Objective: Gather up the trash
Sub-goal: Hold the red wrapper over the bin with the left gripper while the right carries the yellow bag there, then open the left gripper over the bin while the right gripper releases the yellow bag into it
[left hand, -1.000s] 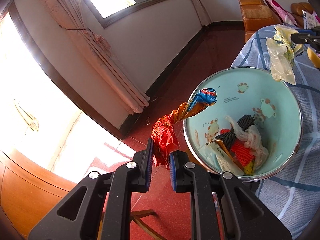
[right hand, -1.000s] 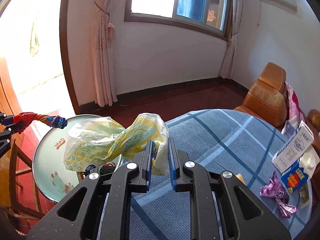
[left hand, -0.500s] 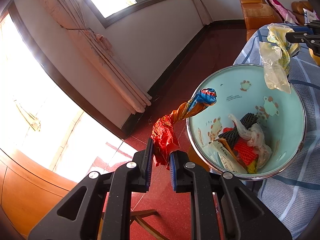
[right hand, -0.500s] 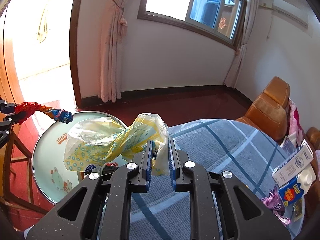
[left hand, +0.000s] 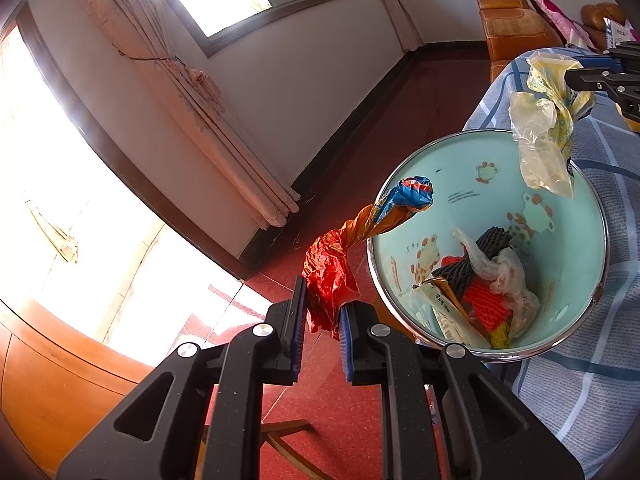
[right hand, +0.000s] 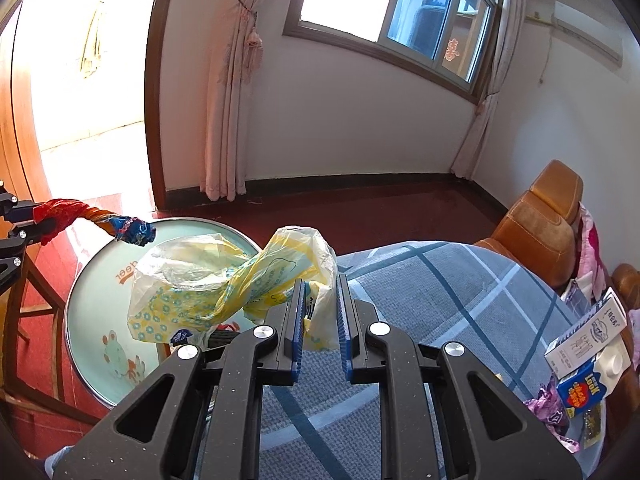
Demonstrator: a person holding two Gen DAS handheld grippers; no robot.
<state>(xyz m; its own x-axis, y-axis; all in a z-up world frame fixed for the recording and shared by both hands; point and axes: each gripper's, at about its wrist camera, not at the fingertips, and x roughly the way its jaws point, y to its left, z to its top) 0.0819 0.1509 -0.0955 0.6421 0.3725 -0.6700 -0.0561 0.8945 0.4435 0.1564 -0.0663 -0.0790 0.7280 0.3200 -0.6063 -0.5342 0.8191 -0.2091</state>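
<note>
We held a twisted wrapper (left hand: 360, 240) in the left gripper (left hand: 323, 316) and a plastic bag (right hand: 224, 280) in the right gripper (right hand: 319, 312), both clamped, reaching ahead of the fingers over the bin (left hand: 592, 208); dropping them in, we judged, required opening both.

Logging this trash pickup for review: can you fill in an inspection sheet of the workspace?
Surface: table under a blue-grey plaid cloth.
Job's things: mint bin holding trash; red-blue wrapper; yellow plastic bag.
Clutter: milk cartons, purple wrapper at the table's right.
Grippers: left tongs shut on red-blue wrapper; right tongs shut on yellow plastic bag.
Cables: nothing seen.
Surroundings: window, curtains, orange sofa, red floor.
</note>
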